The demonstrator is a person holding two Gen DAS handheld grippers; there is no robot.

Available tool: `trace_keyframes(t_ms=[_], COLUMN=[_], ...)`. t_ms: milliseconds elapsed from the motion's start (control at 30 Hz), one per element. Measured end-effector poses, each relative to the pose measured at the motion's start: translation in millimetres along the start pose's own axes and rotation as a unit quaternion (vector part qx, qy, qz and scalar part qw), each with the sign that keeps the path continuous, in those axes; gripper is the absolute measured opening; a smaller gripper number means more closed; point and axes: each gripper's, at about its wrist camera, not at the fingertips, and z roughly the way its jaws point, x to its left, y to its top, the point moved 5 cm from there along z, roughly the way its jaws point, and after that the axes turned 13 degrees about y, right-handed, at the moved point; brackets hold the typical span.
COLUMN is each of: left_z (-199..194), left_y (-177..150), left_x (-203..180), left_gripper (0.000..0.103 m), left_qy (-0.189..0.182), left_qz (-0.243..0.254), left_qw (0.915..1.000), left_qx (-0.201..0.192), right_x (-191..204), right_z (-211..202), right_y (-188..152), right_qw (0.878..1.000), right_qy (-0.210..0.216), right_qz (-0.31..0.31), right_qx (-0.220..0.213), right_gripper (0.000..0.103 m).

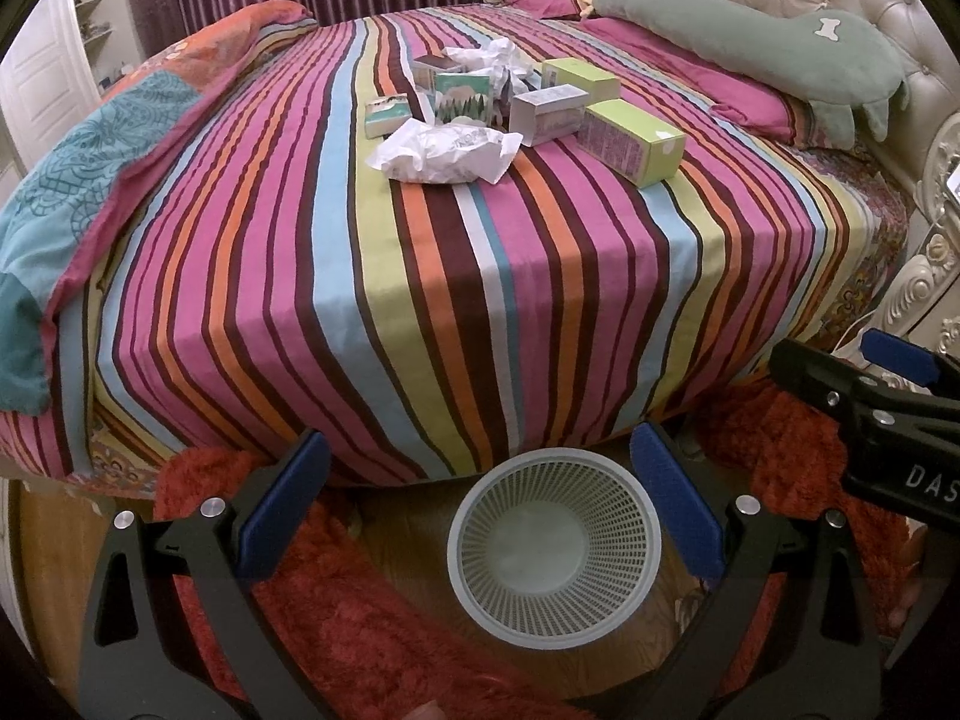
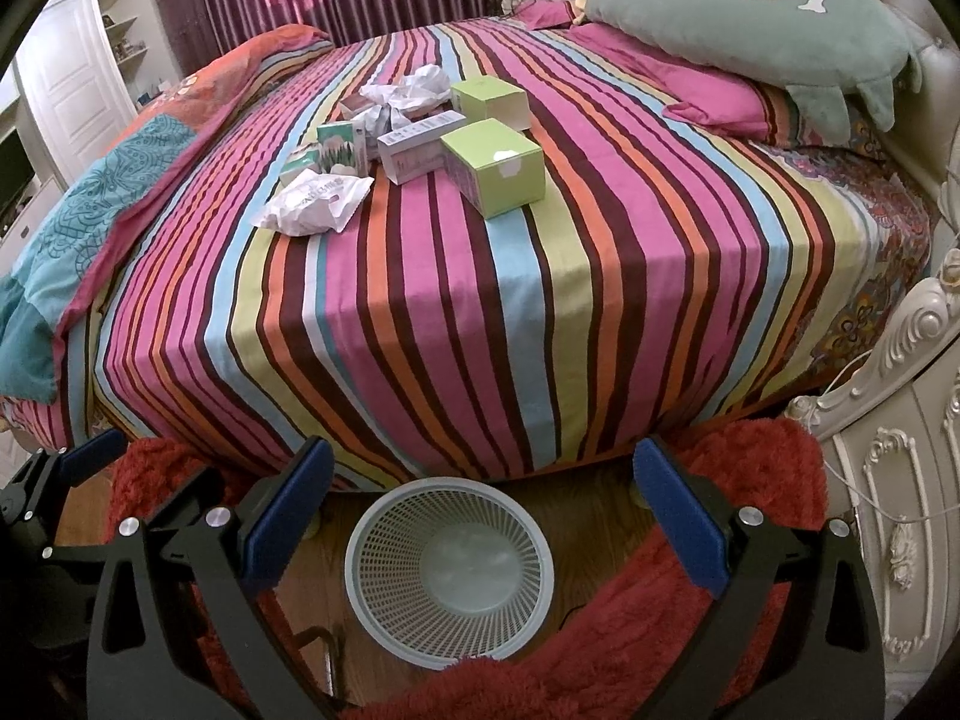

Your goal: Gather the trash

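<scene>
A messy little pile of trash point(image 1: 480, 102) is seen mid-bed on the striped bedspread point(image 1: 420, 300): crumpled white paper, a flattened white wrapper point(image 2: 315, 201), lime-green boxes point(image 2: 498, 171) and smaller printed cartons. A pale mesh wastebasket point(image 1: 555, 546) sits empty on the floor. Both the left gripper point(image 1: 480, 510) and right gripper point(image 2: 483, 516) are held with jaws wide, nothing gripped.

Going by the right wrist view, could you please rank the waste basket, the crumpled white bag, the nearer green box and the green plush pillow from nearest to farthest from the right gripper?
1. Waste basket, on the floor between the open right gripper fingers.
2. Crumpled white bag, bed, left.
3. Nearer green box, bed, centre; close to the bag's rank.
4. Green plush pillow, headboard, far right.
</scene>
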Motion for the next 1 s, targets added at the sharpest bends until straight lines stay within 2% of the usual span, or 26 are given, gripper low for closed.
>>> trace_keyframes(t_ms=[1000], left_z=[9.9], left_y=[-1.5], left_x=[2.4], left_gripper=[0.097], left_qy=[-0.02], left_qz=[-0.01], left_qw=[0.9996], left_qx=[0.016], right_x=[-3.9], right_z=[2.0], right_y=[1.4], right_qw=[1.0], right_qy=[0.001], right_qz=[0.005], right_qx=[0.001], right_gripper=[0.096])
